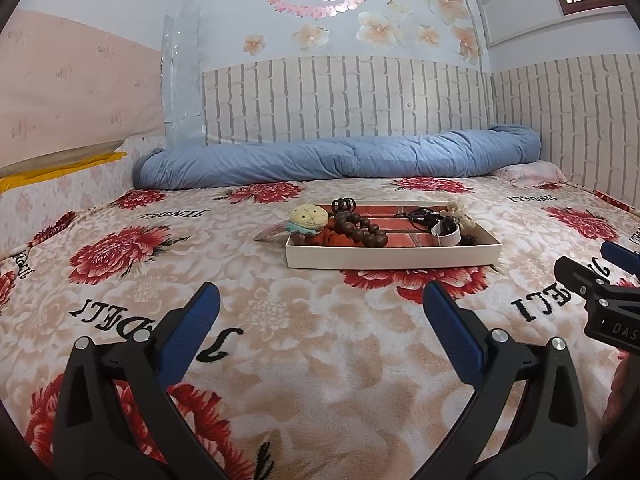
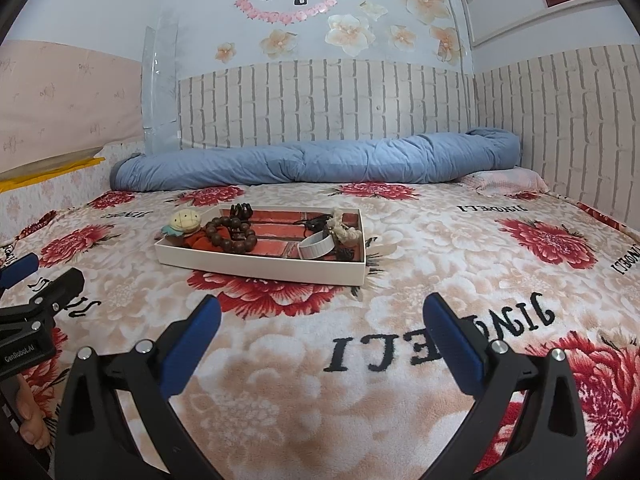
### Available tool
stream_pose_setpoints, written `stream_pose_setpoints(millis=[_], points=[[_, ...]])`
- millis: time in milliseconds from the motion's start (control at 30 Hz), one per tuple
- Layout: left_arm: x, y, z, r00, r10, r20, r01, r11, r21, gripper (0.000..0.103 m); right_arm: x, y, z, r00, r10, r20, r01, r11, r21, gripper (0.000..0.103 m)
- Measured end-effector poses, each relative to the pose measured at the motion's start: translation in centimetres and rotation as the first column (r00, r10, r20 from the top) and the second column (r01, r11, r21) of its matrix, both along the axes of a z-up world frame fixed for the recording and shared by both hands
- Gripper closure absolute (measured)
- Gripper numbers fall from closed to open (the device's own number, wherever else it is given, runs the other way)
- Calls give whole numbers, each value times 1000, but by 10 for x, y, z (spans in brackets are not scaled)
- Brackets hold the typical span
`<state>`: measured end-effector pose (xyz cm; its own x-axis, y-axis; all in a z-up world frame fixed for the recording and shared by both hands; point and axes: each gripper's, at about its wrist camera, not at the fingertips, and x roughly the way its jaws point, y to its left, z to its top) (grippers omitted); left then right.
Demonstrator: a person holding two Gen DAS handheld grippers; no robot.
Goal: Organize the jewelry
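Bed blanket [image 1: 320, 360], tray [image 1: 392, 258] centre, grippers apart

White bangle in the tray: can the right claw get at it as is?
Probably yes. The right claw is open, the white bangle lies by the tray's low near wall, and only bare blanket lies between.

We find bare blanket [image 2: 304, 360] before the tray [image 2: 256, 266]; the rolled quilt [image 2: 320, 164] blocks the far side.

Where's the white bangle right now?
The white bangle lies inside the shallow tray, toward its right end, beside the black cords and right of the wooden bead bracelet.
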<state>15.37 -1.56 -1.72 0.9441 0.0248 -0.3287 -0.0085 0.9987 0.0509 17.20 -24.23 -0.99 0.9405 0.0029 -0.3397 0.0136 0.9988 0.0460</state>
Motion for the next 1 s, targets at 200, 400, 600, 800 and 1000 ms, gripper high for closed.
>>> stream_pose_setpoints(millis=[200, 400, 600, 800, 1000], points=[[0, 0, 0, 1000, 0, 1, 0, 1000, -1, 5, 0, 0, 0, 1000, -1, -1, 1, 1000, 2, 4], [-1, 0, 2, 1000, -2, 8, 2, 1000, 1, 5, 0, 0, 0, 1000, 0, -2, 0, 1000, 0, 4], [-1, 0, 2, 1000, -2, 8, 2, 1000, 0, 5, -1, 0, 0, 1000, 0, -1, 0, 1000, 0, 4], [-2, 0, 2, 1000, -2, 10, 2, 1000, 2, 5, -1, 0, 0, 1000, 0, -1, 0, 1000, 0, 4], [-2, 0, 2, 1000, -2, 10, 2, 1000, 1, 5, -1, 0, 0, 1000, 0, -1, 0, 1000, 0, 4]])
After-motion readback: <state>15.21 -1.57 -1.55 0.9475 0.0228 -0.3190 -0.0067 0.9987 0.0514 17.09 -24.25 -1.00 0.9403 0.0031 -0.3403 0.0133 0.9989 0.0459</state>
